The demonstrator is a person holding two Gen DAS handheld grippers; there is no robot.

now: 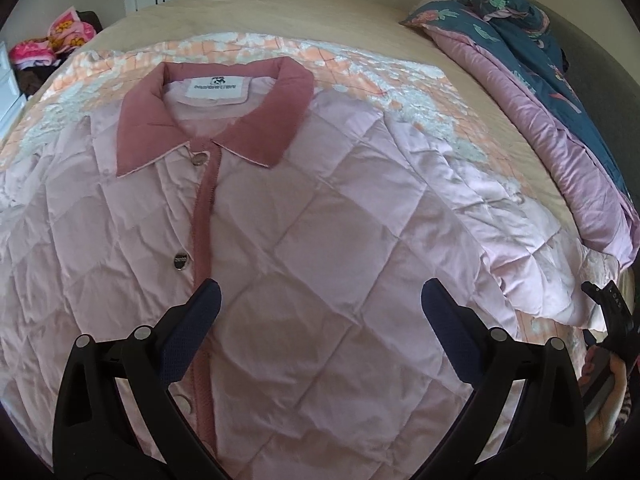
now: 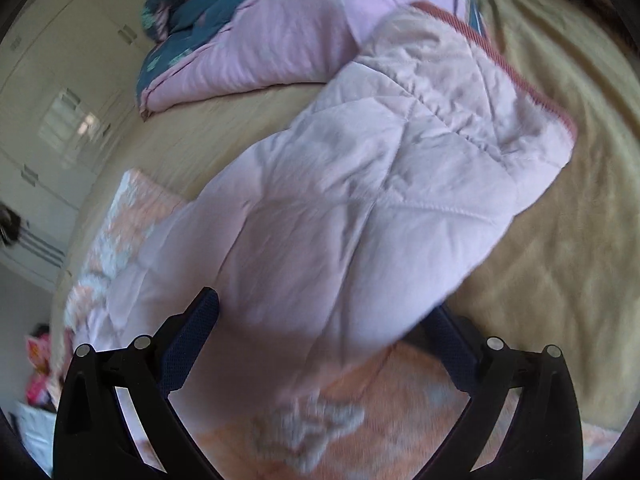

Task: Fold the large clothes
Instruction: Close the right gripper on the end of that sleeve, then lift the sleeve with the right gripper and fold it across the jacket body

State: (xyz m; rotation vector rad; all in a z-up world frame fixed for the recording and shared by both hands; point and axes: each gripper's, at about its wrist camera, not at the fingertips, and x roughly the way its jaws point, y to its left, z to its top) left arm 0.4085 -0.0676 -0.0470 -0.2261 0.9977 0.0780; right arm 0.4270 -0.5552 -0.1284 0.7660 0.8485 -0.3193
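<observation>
1. Hovering over the jacket's front, my left gripper (image 1: 320,300) has its jaws spread wide, grasping nothing.
2. My right gripper (image 2: 324,312) has its jaws released on either side of a sleeve (image 2: 360,184); I cannot tell if they touch it.
3. I see the pink quilted jacket (image 1: 280,216) lying flat, buttoned, on an orange patterned blanket (image 1: 360,68) spread over the bed (image 1: 320,16).
4. Beyond it, a rumpled duvet (image 1: 552,120) lies along the bed's right side.
</observation>
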